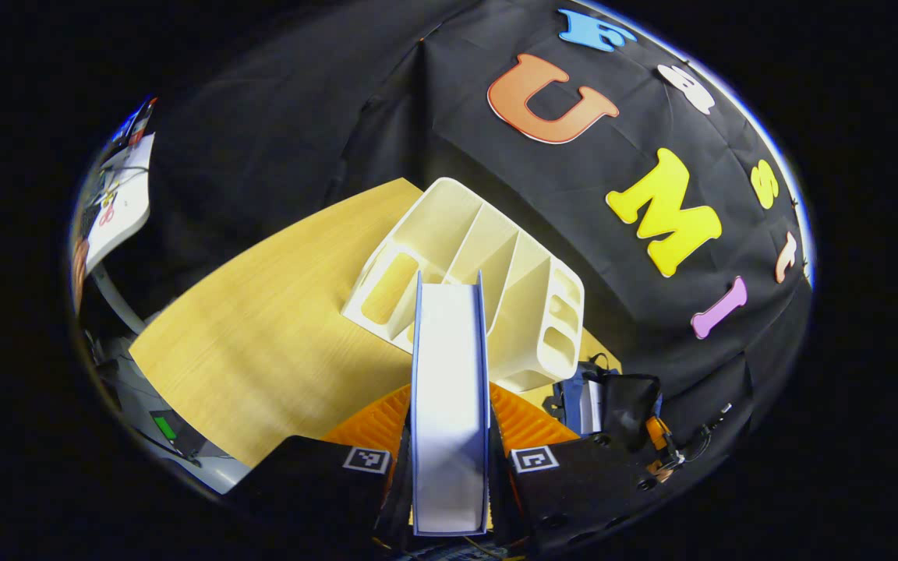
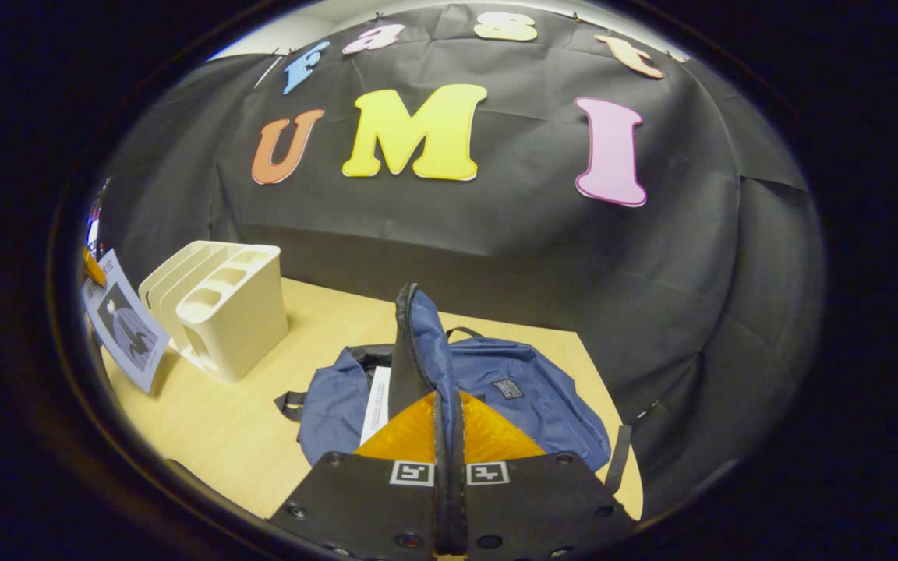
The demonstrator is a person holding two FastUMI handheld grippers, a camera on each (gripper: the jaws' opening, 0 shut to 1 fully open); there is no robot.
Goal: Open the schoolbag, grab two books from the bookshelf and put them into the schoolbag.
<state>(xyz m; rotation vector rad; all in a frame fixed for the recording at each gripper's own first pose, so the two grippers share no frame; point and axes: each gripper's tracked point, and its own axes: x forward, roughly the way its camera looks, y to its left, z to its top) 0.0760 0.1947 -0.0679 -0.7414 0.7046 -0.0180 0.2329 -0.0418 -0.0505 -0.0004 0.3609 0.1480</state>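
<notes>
My left gripper (image 1: 449,440) is shut on a book (image 1: 449,351) with a blue cover, seen edge-on with its white pages up, just in front of the cream bookshelf (image 1: 488,265). The shelf's slots look bare. In the right gripper view the same book (image 2: 125,327) hangs at the far left beside the bookshelf (image 2: 223,304). My right gripper (image 2: 449,425) is shut on the zipped edge of the flap (image 2: 418,343) of the blue schoolbag (image 2: 527,389), holding it up. The bag lies open on the table, with a white book (image 2: 377,405) showing inside.
The wooden table (image 1: 262,327) carries the shelf at its back and the schoolbag (image 1: 574,397) toward its right end. Black cloth walls close the back and right. A white desk with small items (image 1: 118,202) stands beyond the table's left edge.
</notes>
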